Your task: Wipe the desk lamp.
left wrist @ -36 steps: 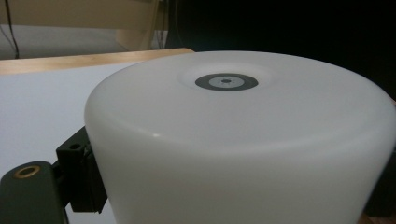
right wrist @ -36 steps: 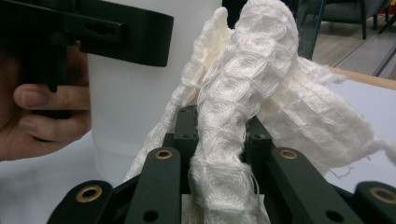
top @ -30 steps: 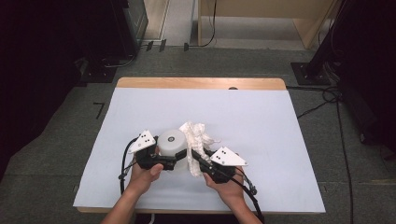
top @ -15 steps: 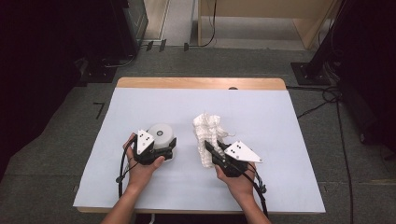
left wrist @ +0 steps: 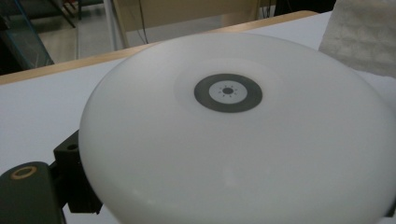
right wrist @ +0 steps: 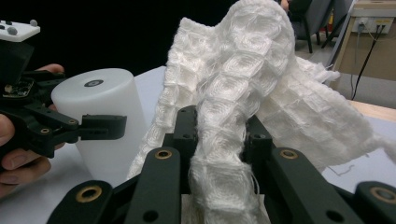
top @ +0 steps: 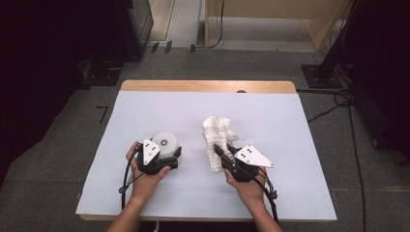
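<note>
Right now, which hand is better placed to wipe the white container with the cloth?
The right one. Its tool is shut on the cloth, which stands beside the container. The left tool is busy holding that container on the table.

A person's two hands reach in from the near edge of a table [top: 145, 106], each bearing a gripper. The left gripper [top: 167, 157] sits at the near left, its jaws around an upright cylinder [top: 164, 141] standing on the tabletop. To its right, well apart, the right gripper [top: 221, 153] grips a bunched cloth [top: 216, 133] that rises ahead of it toward the table's middle. Beyond the table's far edge stands a desk [top: 270, 19], with cables [top: 338, 96] on the floor to the right.
</note>
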### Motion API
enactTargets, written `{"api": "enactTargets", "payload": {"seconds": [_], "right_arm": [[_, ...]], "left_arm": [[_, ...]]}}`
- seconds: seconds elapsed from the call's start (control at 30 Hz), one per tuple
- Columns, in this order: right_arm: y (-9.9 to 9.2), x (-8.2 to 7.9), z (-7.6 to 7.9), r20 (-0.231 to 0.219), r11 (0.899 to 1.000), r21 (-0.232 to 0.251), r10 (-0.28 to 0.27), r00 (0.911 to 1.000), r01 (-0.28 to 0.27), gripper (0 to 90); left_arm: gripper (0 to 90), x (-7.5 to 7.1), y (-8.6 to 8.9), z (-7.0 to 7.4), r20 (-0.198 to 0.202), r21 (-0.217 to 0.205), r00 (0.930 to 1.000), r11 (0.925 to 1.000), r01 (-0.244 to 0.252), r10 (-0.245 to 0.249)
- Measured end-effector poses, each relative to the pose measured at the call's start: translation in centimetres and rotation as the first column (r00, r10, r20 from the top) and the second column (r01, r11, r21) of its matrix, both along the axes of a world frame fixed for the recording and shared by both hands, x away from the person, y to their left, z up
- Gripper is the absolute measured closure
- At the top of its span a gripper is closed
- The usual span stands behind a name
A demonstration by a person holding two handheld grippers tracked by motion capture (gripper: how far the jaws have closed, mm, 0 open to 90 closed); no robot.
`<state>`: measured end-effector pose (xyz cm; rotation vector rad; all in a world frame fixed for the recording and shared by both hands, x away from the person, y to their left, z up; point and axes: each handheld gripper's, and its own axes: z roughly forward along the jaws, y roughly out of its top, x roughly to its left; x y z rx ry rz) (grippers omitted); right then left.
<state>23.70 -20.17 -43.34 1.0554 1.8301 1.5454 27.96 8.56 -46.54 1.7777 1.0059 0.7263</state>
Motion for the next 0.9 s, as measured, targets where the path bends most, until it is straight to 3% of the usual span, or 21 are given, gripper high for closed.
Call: {"api": "enactTargets", "payload": {"seconds": [0.13,0.2,0.3,0.37,0.43,0.5,0.6,0.67,0.7,0.77,0.9], "right_arm": [[0.0,0.1,0.0,-0.005,1.0,0.003,-0.001,1.0,0.001,73.0],[0.0,0.3,0.0,0.0,1.0,0.002,0.002,1.0,-0.002,73.0],[0.0,0.2,0.1,0.0,1.0,0.004,0.002,1.0,-0.002,73.0],[0.0,0.2,0.1,-0.005,1.0,0.007,-0.002,1.0,0.002,73.0],[0.0,0.2,0.0,-0.006,1.0,0.006,-0.002,1.0,0.002,73.0],[0.0,0.2,-0.1,-0.007,1.0,0.002,-0.002,1.0,0.002,72.9],[0.2,0.2,-0.2,-0.009,1.0,0.0,0.006,0.9999,-0.006,73.0],[0.4,0.1,-0.2,-0.008,1.0,-0.002,0.007,0.9999,-0.007,73.0],[0.4,0.1,-0.2,-0.006,1.0,-0.005,0.014,0.9999,-0.014,73.0],[0.5,0.1,-0.1,-0.003,1.0,-0.006,0.019,0.9998,-0.019,73.0],[0.8,-0.2,0.1,0.002,1.0,0.002,0.023,0.9997,-0.023,73.0]], "left_arm": [[3.5,-0.6,-0.3,0.0,-0.017,0.0,0.9972,0.9974,-0.073,0.073],[3.2,-1.2,-1.3,0.0,-0.028,0.017,0.9871,0.9874,-0.157,0.158],[3.3,-1.2,-2.3,-0.2,-0.053,0.043,0.9681,0.9691,-0.243,0.245],[5.7,-1.1,-2.7,-0.3,-0.058,0.055,0.9603,0.9613,-0.27,0.273],[7.1,-1.0,-2.6,-0.2,-0.067,0.044,0.9593,0.9614,-0.272,0.274],[8.0,-1.0,-2.4,-0.2,-0.074,0.029,0.9627,0.9656,-0.259,0.26],[8.5,-0.9,-1.8,0.0,-0.084,0.004,0.9745,0.978,-0.208,0.208],[8.6,-0.8,-1.3,0.2,-0.082,-0.03,0.9874,0.9899,-0.139,0.136],[8.6,-0.7,-0.8,0.5,-0.081,-0.076,0.9941,0.994,-0.079,0.073],[8.6,-0.7,-0.2,1.2,-0.069,-0.143,0.9975,0.9898,0.006,-0.016],[8.6,-1.0,0.2,2.3,-0.04,-0.193,0.9918,0.9749,0.112,-0.121]]}}
